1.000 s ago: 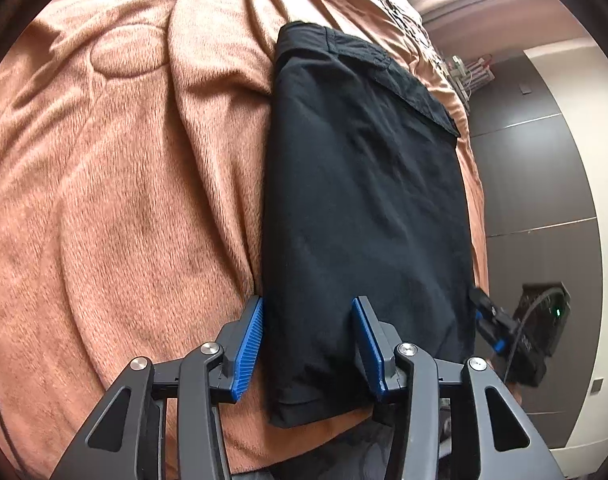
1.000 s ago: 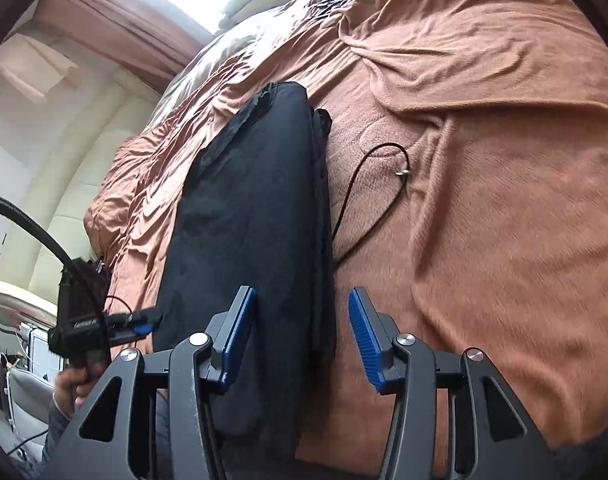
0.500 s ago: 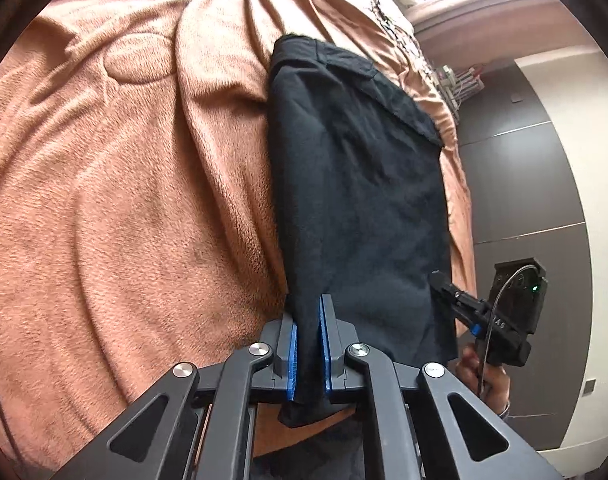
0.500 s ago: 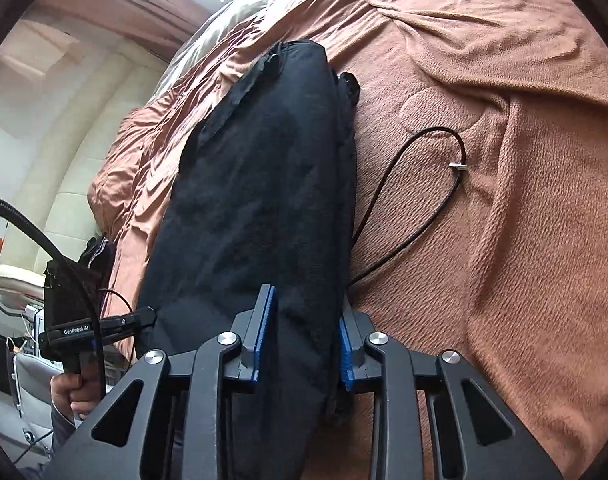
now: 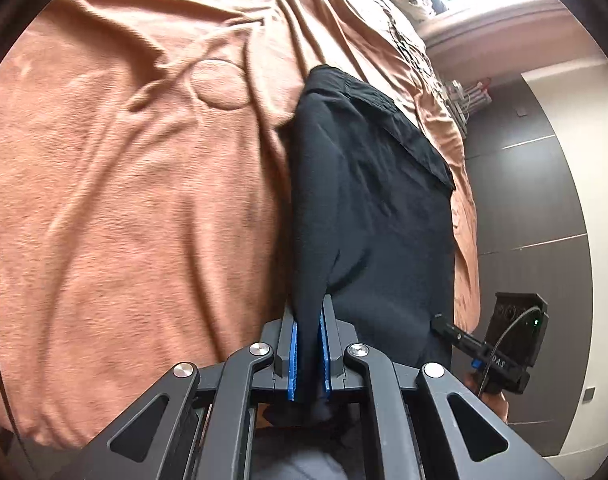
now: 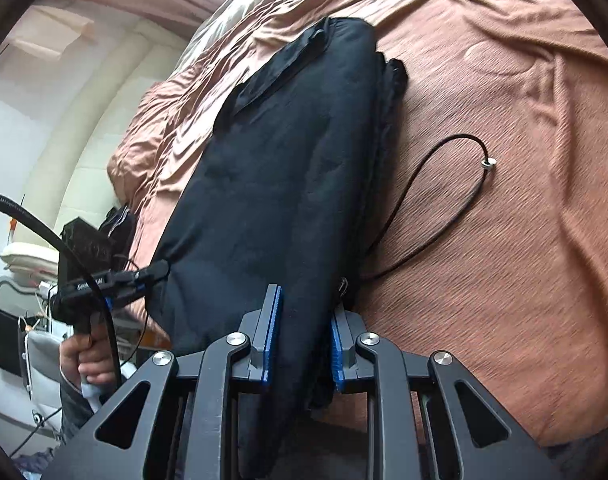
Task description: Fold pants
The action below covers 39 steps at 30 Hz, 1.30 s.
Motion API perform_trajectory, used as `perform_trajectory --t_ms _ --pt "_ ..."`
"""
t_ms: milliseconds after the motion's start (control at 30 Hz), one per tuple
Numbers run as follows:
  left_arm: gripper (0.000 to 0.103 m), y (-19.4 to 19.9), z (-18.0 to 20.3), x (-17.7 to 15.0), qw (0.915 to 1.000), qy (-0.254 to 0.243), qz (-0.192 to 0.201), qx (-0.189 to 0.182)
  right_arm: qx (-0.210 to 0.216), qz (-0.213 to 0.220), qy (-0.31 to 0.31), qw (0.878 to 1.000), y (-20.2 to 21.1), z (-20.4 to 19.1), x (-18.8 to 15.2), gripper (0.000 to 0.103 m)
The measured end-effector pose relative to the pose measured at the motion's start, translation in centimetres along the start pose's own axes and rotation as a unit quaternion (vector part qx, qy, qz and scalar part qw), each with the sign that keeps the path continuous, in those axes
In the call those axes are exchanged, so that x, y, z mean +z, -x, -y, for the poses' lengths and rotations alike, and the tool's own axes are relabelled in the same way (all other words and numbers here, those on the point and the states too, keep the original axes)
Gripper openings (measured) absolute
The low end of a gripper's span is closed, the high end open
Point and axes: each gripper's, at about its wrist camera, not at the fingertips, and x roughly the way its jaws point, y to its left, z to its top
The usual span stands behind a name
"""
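Black pants [image 5: 368, 208] lie folded lengthwise on an orange-brown blanket [image 5: 144, 200]. My left gripper [image 5: 309, 312] is shut on their near left edge, and the cloth rises in a pinched ridge between the blue pads. In the right wrist view the same pants [image 6: 288, 168] stretch away from me. My right gripper [image 6: 304, 308] holds a thick fold of their near end between its pads, and its jaws are closing on it. A thin black cord [image 6: 444, 208] with a metal tip loops out from the pants' right side onto the blanket [image 6: 504, 240].
The bed's edge runs just right of the pants, with dark wall panels [image 5: 544, 200] beyond it. A hand [image 6: 84, 360] grips the left gripper's handle at the bed's left side, near white furniture [image 6: 20, 256]. Rumpled blanket spreads wide on both sides.
Both grippers stood open around the pants' near end a second ago. Each has since closed on the cloth, and the views have shifted forward along the pants with the near edge bunched up.
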Motion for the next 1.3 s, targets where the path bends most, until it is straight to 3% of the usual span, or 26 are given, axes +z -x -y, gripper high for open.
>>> perform_trajectory --t_ms 167,233,300,367,567,767,1033,1300 --pt "0.011 -0.5 0.1 0.2 0.9999 -0.009 -0.005 0.006 -0.025 -0.013 0.006 1.0 0.2 0.1 0.5 0.024" --pt "0.018 -0.8 0.3 0.5 0.9997 -0.014 -0.005 0.02 -0.043 -0.007 0.011 0.999 1.1 0.1 1.1 0.03" --pt "0.04 -0.8 0.1 0.9 0.9997 -0.013 -0.004 0.019 -0.047 0.014 0.015 0.999 2.5 0.3 1.8 0.049" --pt "0.049 -0.8 0.0 1.5 0.9998 -0.012 0.005 0.016 -0.053 0.041 0.009 0.998 4.2 0.7 2.8 0.06" --pt "0.05 -1.4 -0.3 3.4 0.9999 -0.007 0.011 0.009 -0.035 0.07 -0.026 0.997 5.0 2.7 6.0 0.06" --pt "0.05 -2.2 -0.1 5.6 0.9998 -0.013 0.014 0.012 -0.001 0.083 -0.059 0.995 1.6 3.8 7.8 0.06" --pt "0.05 -4.0 0.3 7.7 0.9997 -0.019 0.007 0.013 -0.016 0.042 -0.075 0.996 -4.5 5.5 9.5 0.06" --pt "0.05 -5.9 1.0 9.9 0.9994 -0.035 -0.002 0.005 0.026 -0.013 -0.078 0.997 -6.7 5.6 8.8 0.06"
